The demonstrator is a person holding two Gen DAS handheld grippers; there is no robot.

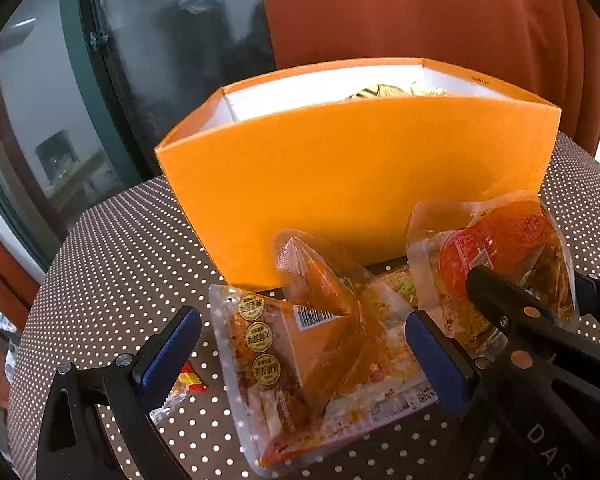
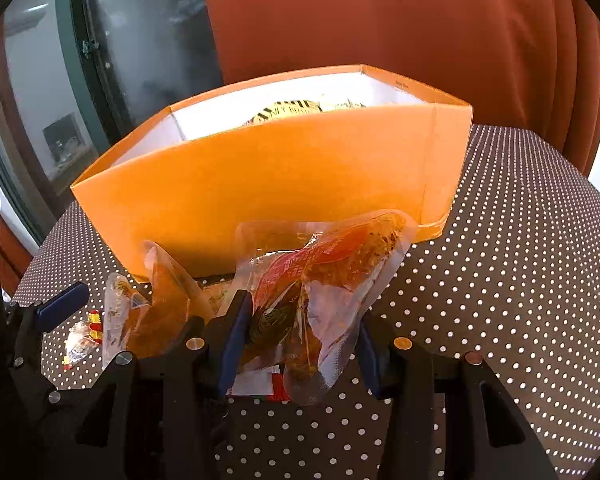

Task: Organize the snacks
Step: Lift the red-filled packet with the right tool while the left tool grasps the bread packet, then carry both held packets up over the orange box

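An orange cardboard box [image 1: 340, 184] [image 2: 260, 176] stands open on the dotted table, with snack bags showing inside. In front of it lies a clear snack packet with gold stickers [image 1: 284, 364] [image 2: 118, 320]. An orange-tinted packet [image 1: 320, 280] [image 2: 168, 284] stands bent on top of it. My left gripper [image 1: 304, 356] is open, its blue pads [image 1: 168, 352] on either side of the gold-sticker packet and apart from it. My right gripper [image 2: 302, 350] [image 1: 530, 280] is shut on a red-labelled clear packet [image 2: 324, 276] [image 1: 500, 248], lifted off the table by the box's front wall.
A small red and yellow candy wrapper [image 1: 188, 380] [image 2: 86, 330] lies left of the packets. The brown, white-dotted tablecloth [image 2: 500, 280] runs on to the right. An orange curtain [image 2: 380, 20] hangs behind the box, and a dark-framed window [image 1: 100, 80] is at the left.
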